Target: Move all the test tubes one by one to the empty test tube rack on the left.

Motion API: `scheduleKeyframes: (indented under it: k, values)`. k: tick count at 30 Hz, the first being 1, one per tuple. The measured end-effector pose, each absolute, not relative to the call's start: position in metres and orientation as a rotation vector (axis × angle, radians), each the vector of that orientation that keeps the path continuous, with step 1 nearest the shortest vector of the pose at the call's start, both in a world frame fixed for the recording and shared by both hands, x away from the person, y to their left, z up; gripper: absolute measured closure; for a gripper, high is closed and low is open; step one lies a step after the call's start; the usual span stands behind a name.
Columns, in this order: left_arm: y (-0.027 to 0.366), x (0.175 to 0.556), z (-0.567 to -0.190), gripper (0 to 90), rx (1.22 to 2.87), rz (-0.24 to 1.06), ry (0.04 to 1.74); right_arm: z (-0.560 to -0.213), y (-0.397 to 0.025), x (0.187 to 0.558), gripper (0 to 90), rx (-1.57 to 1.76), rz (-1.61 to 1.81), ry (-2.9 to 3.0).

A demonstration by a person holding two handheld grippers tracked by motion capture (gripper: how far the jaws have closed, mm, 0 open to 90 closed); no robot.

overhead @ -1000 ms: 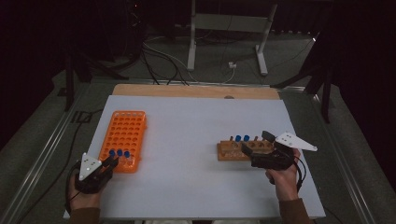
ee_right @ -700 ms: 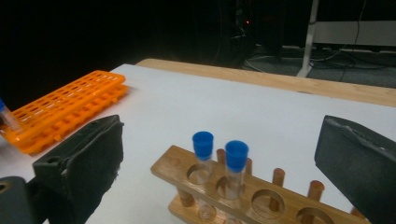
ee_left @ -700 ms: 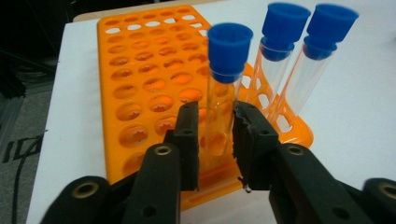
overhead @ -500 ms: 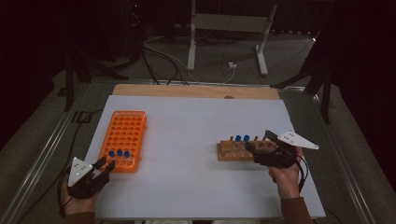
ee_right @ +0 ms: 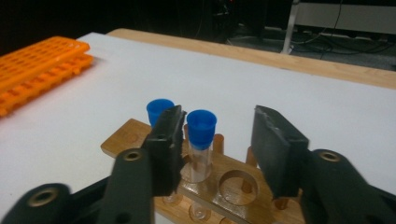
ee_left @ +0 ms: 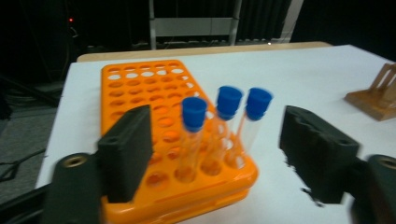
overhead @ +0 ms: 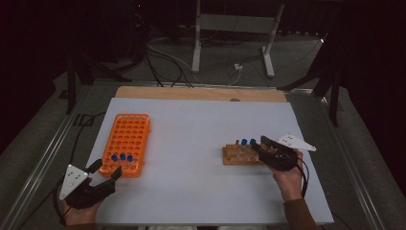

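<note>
Right gripper (jaws wide) straddles a blue-capped tube in the wooden rack on the bench; an off-centre squeeze could tip it. Left gripper gapes, empty, beside the orange rack.

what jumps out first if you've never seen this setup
The bright orange tube rack at the table's left, three blue-capped tubes in its near row, the open left gripper facing them. At right, the open right gripper straddles a blue-capped tube in a wooden rack.
</note>
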State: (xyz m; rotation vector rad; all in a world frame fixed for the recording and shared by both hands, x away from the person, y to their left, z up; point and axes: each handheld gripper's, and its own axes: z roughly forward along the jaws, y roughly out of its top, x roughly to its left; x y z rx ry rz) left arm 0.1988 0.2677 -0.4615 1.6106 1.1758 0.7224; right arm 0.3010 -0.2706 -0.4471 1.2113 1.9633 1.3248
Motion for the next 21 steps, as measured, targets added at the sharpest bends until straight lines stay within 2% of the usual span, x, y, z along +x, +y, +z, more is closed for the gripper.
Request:
scheduleKeyframes:
  k: [3,8,15,21]
  values:
    - [0.261,0.199,-0.459,16.9,1.616,0.717,1.164,-0.451,-0.267,0.305,58.8,1.214,1.313,1.985]
    - [0.255,0.199,-0.454,12.5,1.609,0.724,1.149,-0.458,-0.263,0.308,66.4,1.213,1.294,2.011]
    - [0.244,0.198,-0.447,9.0,1.622,0.702,1.110,-0.465,-0.256,0.309,73.8,1.201,1.262,2.047]
    - [0.234,0.201,-0.442,8.1,1.632,0.692,1.076,-0.465,-0.257,0.309,76.0,1.201,1.262,2.043]
